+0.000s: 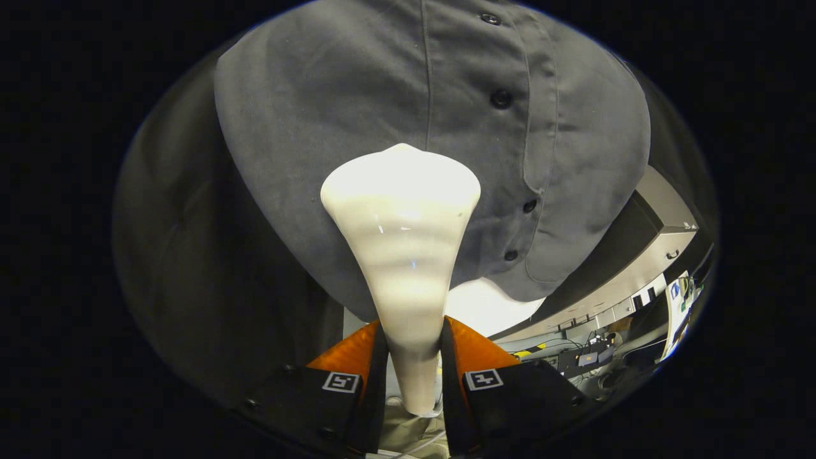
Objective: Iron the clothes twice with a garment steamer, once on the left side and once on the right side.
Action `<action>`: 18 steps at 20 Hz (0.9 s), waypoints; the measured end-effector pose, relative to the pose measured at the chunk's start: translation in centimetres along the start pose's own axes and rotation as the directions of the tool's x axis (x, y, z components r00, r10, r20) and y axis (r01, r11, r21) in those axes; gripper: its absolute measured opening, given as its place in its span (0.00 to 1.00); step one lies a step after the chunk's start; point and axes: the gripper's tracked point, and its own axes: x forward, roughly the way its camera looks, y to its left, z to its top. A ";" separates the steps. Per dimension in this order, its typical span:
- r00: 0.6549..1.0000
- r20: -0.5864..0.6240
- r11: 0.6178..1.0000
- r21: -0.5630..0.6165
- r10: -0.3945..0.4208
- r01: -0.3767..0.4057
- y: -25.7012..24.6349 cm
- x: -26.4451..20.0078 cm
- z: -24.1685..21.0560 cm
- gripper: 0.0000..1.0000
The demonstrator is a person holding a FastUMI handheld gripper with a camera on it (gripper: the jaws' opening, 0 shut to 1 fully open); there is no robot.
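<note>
Presently the gripper [411, 357] has its jaws clamped on the narrow neck of the garment steamer [401, 217], a rigid, smooth and probably slippery head best held there, its flared face just ahead against the soft, yielding grey shirt [357, 95].

This looks like a lab or test room dressed up for a household chore. Behind the hanging grey shirt [357, 95] runs a dark cloth backdrop [191, 255], and past its edge I can see pale cabinets [637, 287] along a wall. Lower down, a surface [574, 376] is crowded with electronic boxes [586, 360] and loose cables [631, 350].
</note>
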 end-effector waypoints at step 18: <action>0.991 -0.134 1.000 -0.003 0.001 -0.002 -0.8 4.7 -5.0 0.46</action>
